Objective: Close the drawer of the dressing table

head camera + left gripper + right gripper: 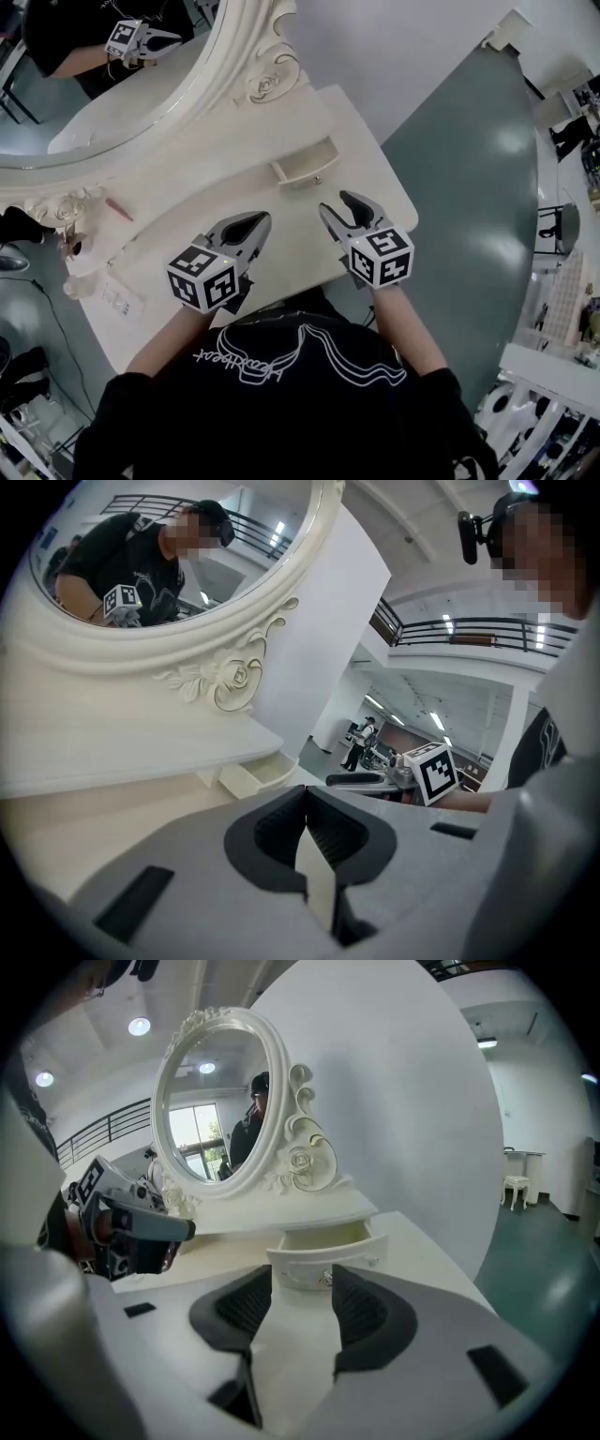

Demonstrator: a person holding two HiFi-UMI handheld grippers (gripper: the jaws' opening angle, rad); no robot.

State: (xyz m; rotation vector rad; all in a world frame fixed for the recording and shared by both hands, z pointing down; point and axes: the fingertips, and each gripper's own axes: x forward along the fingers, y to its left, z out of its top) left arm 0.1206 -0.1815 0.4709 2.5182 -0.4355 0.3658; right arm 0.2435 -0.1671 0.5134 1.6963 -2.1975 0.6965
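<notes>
Okay, head view: your right claw (336, 202) was spread and empty, and the open drawer (305, 169) of the dressing table (216, 192) sat just ahead of its tips, untouched. Your left claw (259, 223) was pressed together on nothing.

Left gripper view: the drawer (248, 775) lay ahead, slightly left, well apart.

Right gripper view: the drawer front (323, 1252) was dead ahead, beyond the gap.

Risk: a spread tip could land off-centre and skew the drawer so it jams, or catch the knob.
</notes>
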